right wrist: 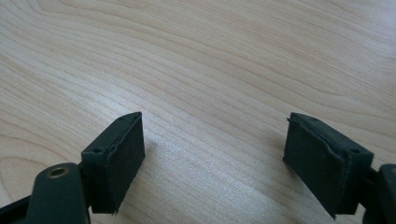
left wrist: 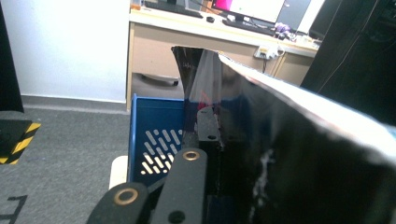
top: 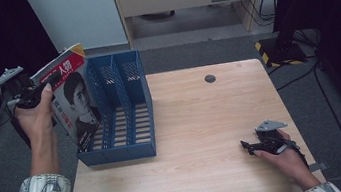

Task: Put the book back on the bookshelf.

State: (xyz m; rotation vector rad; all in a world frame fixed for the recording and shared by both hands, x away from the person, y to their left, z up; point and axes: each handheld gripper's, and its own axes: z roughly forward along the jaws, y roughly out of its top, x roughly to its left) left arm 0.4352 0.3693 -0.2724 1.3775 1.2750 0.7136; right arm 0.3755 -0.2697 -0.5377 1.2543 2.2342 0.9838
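The left gripper (top: 50, 81) pinches the magazine (top: 72, 102) upright beside the blue file rack (top: 125, 112) (likely for slotting); the right gripper (top: 247, 147) rests on the bench (top: 202, 122), fingers spread.

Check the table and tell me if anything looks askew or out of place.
Only the magazine stands out: the left gripper holds it tilted in the air at the left wall of the blue rack, its lower corner low beside that wall, not inside a slot. The rack stands upright. The right gripper rests open on the table.
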